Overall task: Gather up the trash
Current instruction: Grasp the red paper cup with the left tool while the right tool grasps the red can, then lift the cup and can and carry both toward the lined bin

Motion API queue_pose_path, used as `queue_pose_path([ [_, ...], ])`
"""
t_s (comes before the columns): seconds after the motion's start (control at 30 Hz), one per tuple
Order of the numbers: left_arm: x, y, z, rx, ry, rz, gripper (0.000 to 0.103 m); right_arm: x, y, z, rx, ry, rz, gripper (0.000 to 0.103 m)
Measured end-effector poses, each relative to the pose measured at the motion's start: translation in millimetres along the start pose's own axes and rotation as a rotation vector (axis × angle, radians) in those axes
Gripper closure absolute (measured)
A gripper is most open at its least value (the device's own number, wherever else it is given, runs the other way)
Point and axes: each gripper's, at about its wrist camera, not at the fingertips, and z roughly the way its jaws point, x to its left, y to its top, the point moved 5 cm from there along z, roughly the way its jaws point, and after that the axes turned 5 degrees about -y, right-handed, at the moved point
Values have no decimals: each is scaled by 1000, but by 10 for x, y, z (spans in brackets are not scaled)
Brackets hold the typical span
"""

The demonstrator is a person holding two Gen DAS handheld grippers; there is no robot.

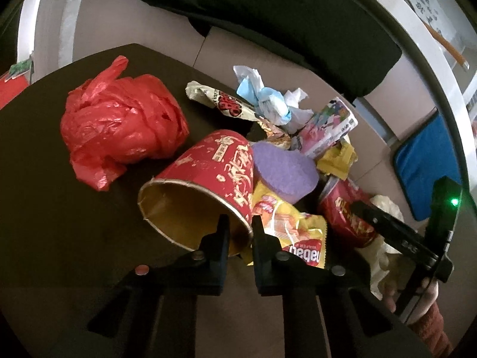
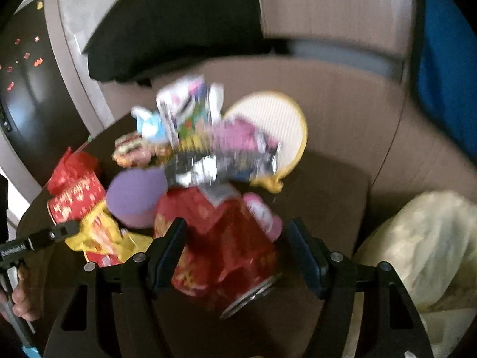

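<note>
We note the left hand-held gripper [image 1: 240, 229] pinching the rim of the red paper cup [image 1: 205, 185], lying tipped just ahead: light, thin-walled, crushable, so rim hold suits. Right hand-held gripper [image 2: 235, 249] gapes wide around the red can [image 2: 226, 256] (stiff, probably slippery; view blurred). Dark worktop [image 1: 59, 223], sofa behind.

A red plastic bag [image 1: 119, 125], a red paper cup [image 1: 205, 179] printed with pale script, a plain purple sponge [image 1: 283, 173] and a yellow wafer wrapper [image 1: 286, 223] are shown on a dark table [image 1: 59, 238].
</note>
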Motion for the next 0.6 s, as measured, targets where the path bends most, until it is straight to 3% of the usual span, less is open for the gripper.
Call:
queue_pose_path([
  [0.1,54,-36,-54,-1,19,0,89,57,-120,-21,24,46,21,36],
  [0.27,119,-53,-172,-28,15,-12,89,276,-266,-143,20,11,-73,45],
  [0.47,105,-8,-302,-101,-19,0,88,433,-310,-339,-5,-12,-124,46],
  [0.53,102,3,-356,-140,32,16,88,444,-298,-418,-21,-22,-131,47],
  [0.6,103,-3,-364,-122,74,16,88,434,-275,-492,-29,-18,-121,47],
])
